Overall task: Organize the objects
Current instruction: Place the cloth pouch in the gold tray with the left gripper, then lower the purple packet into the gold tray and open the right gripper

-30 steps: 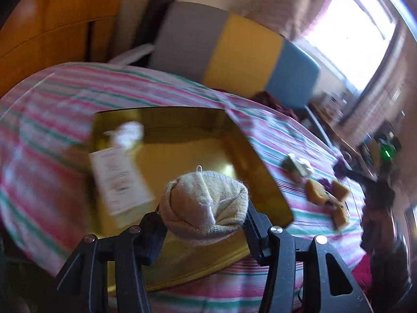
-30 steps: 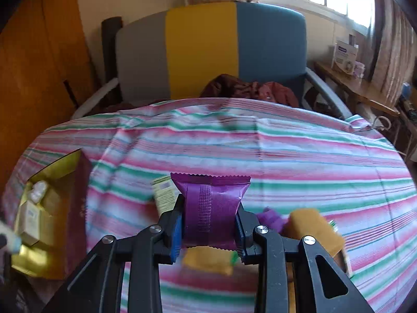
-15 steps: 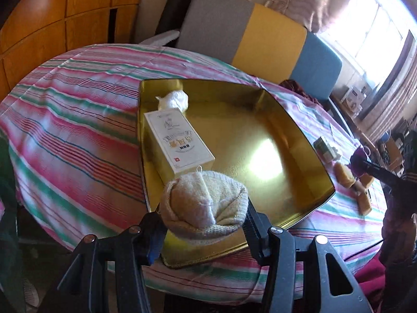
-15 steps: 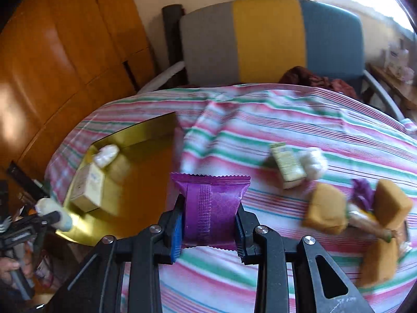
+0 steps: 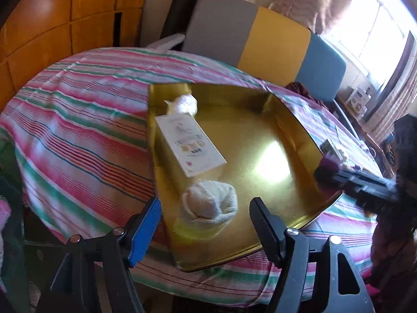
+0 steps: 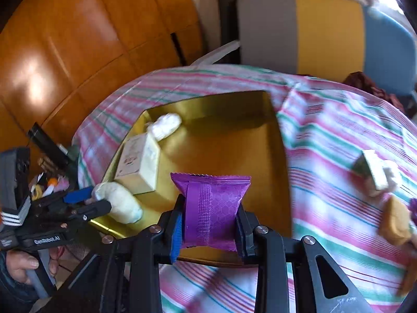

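Two claws worked over a round tabletop [image 5: 78,135] draped in a pink, green and white striped cloth, where a shallow gold tray [image 5: 292,120] sat open. The left claw [image 5: 206,208] had just been opening, and its jaws stood wide apart with the rolled white sock [image 5: 209,204] lying on the tray floor between them, the pads clear of it on both sides. In the right wrist view the same sock [image 6: 120,203] lay near the tray's front left corner, just beside the left claw's [image 6: 91,198] fingertips, with a person's hand [image 6: 20,263] wrapped around that tool's grip.

Behind the sock, a white carton [image 5: 190,146] lay flat along the tray's left wall, and a small white bundle [image 5: 183,104] rested in the far left corner, touching or nearly touching the carton's far end.

The right claw [image 6: 211,224] was clamped tight on a purple snack packet [image 6: 213,208], held upright with its crimped top edge showing, above the near part of the tray. From the left wrist view that claw [image 5: 325,169] appeared at the tray's right rim, blurred.

On the cloth to the right of the tray, well apart from it, lay a small green-and-white box [image 6: 372,172] with a white lump against it, and tan spongy pieces [image 6: 396,221] nearer the edge. A chair [image 6: 325,28] with grey, yellow and blue panels stood behind the tabletop.
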`<state>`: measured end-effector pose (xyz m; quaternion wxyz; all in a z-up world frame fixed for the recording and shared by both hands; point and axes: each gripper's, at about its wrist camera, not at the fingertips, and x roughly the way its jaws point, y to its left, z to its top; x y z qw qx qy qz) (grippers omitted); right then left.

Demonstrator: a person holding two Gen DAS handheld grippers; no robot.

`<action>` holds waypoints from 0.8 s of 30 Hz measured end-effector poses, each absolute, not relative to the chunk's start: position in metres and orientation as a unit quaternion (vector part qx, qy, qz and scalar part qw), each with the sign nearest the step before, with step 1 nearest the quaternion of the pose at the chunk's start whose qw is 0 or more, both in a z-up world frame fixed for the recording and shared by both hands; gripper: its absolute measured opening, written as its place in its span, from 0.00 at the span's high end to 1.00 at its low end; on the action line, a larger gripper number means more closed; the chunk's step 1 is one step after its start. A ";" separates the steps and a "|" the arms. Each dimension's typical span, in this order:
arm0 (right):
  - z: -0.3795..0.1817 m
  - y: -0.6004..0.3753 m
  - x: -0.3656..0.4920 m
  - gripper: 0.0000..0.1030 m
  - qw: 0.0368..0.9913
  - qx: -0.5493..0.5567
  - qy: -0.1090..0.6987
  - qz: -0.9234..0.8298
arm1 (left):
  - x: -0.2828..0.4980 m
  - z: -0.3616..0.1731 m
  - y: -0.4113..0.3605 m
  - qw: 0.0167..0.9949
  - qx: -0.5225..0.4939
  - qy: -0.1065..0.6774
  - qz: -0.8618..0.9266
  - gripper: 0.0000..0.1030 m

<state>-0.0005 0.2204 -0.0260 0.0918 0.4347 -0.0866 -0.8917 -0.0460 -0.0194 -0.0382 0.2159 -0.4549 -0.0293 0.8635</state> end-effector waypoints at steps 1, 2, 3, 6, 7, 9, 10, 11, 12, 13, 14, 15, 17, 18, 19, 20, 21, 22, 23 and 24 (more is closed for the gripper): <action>-0.029 0.215 -0.002 0.68 0.097 0.439 -0.083 -0.889 | -0.046 -0.035 -0.023 0.216 -0.450 -0.035 0.866 0.31; -0.032 0.208 -0.005 0.68 0.103 0.444 -0.078 -0.886 | -0.045 -0.031 -0.028 0.213 -0.444 -0.041 0.869 0.31; -0.034 0.202 -0.005 0.68 0.106 0.448 -0.075 -0.885 | -0.045 -0.028 -0.032 0.210 -0.438 -0.047 0.873 0.31; -0.040 0.187 -0.010 0.68 0.117 0.458 -0.067 -0.879 | -0.047 -0.018 -0.050 0.192 -0.420 -0.068 0.885 0.31; -0.041 0.183 -0.012 0.68 0.121 0.460 -0.065 -0.877 | -0.049 -0.017 -0.054 0.186 -0.416 -0.073 0.887 0.32; -0.043 0.173 -0.014 0.68 0.130 0.464 -0.058 -0.874 | -0.051 -0.014 -0.062 0.172 -0.410 -0.080 0.892 0.32; -0.043 0.167 -0.016 0.68 0.133 0.466 -0.053 -0.873 | -0.053 -0.014 -0.064 0.167 -0.410 -0.080 0.893 0.32; -0.044 0.162 -0.017 0.68 0.135 0.468 -0.048 -0.872 | -0.053 -0.014 -0.066 0.163 -0.410 -0.080 0.894 0.32; -0.045 0.158 -0.019 0.68 0.137 0.470 -0.046 -0.871 | -0.054 -0.015 -0.069 0.159 -0.410 -0.083 0.894 0.32; -0.047 0.154 -0.020 0.68 0.138 0.473 -0.043 -0.869 | -0.054 -0.016 -0.072 0.159 -0.412 -0.087 0.893 0.33; -0.049 0.151 -0.022 0.68 0.139 0.476 -0.042 -0.868 | -0.055 -0.017 -0.074 0.159 -0.415 -0.093 0.891 0.33; -0.051 0.147 -0.023 0.68 0.140 0.480 -0.039 -0.865 | -0.054 -0.019 -0.076 0.158 -0.419 -0.098 0.889 0.34; -0.057 0.140 -0.027 0.67 0.139 0.492 -0.034 -0.859 | -0.056 -0.023 -0.078 0.154 -0.427 -0.101 0.885 0.37; -0.060 0.137 -0.029 0.67 0.140 0.498 -0.032 -0.855 | -0.057 -0.025 -0.079 0.155 -0.429 -0.100 0.885 0.38; -0.064 0.132 -0.031 0.65 0.144 0.505 -0.031 -0.851 | -0.058 -0.026 -0.078 0.155 -0.430 -0.100 0.884 0.39; -0.068 0.127 -0.032 0.65 0.152 0.511 -0.029 -0.845 | -0.058 -0.028 -0.079 0.154 -0.432 -0.100 0.883 0.40; -0.071 0.122 -0.032 0.65 0.157 0.515 -0.027 -0.842 | -0.059 -0.030 -0.079 0.153 -0.433 -0.100 0.883 0.41; -0.074 0.118 -0.033 0.64 0.162 0.519 -0.028 -0.839 | -0.059 -0.031 -0.081 0.152 -0.434 -0.100 0.882 0.42; -0.077 0.115 -0.033 0.64 0.167 0.521 -0.031 -0.837 | -0.060 -0.032 -0.081 0.151 -0.434 -0.102 0.882 0.42; -0.080 0.113 -0.032 0.63 0.173 0.522 -0.036 -0.834 | -0.060 -0.033 -0.083 0.152 -0.435 -0.104 0.882 0.42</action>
